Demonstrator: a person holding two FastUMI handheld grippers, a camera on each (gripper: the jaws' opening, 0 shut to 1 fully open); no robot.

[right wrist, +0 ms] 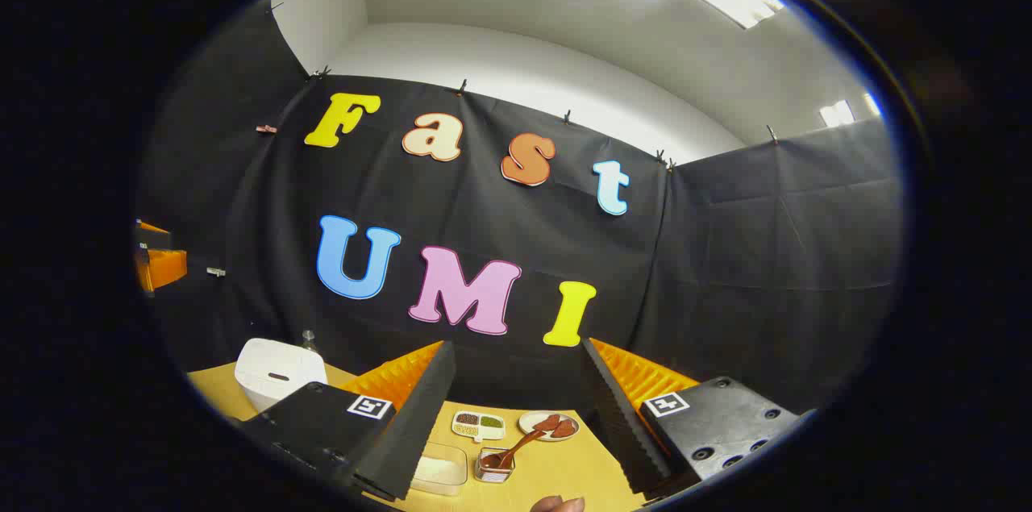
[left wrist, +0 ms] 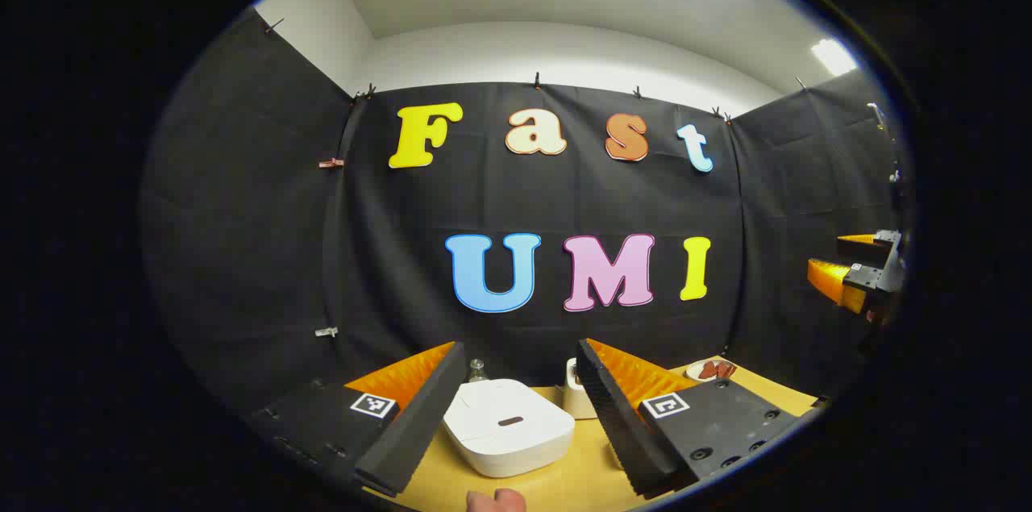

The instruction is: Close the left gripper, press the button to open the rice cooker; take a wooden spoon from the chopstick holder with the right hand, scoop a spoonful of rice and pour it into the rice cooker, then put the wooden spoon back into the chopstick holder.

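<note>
both hand-held grippers raised, jaws wide, holding nothing.
left hand-held gripper (left wrist: 516, 415) frames the shut rice cooker (left wrist: 508, 425) on the counter (left wrist: 564, 484); right hand-held gripper (right wrist: 516, 423) frames the wooden spoon (right wrist: 516, 447) in its holder (right wrist: 493, 465).

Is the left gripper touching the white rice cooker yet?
Apart. In the left gripper view the left gripper hangs open above the table, and the closed white rice cooker sits farther off between its fingers, with bare wooden table showing around it.
</note>
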